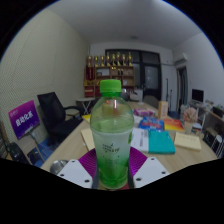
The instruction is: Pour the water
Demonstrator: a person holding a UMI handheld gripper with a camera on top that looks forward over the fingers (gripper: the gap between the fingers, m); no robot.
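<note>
while an office stretched out far behind it, a green bottle (112, 135) stood upright between the two fingers of the gripper (113, 170), its green cap (111, 87) on and the purple pads (88, 163) pressed to its lower body on the left and right. the claw appeared clenched on the bottle, with no gap visible at either side. whether the base rested on the table (70, 140) or hung just above it could not be told, since the fingers hid the bottom.

beyond the bottle the wooden table ran away, strewn on the right with coloured books (165, 135) and papers. a black chair (55, 112) and a purple sign (22, 119) stood at the near left; a shelf of trophies (110, 68) lined the far wall.

by the look of it, the task sat at its early stage: the bottle was gripped, but no pour had begun, and the cap looked to be in place. no cup or other vessel to receive water was visible ahead of the fingers, though the bottle blocked much of the near table.

the next move would likely call for lifting the bottle clear, finding a vessel, and tilting slowly with a firm hold, as the smooth plastic could slip or rotate between the pads. the cap would have to come off first.
</note>
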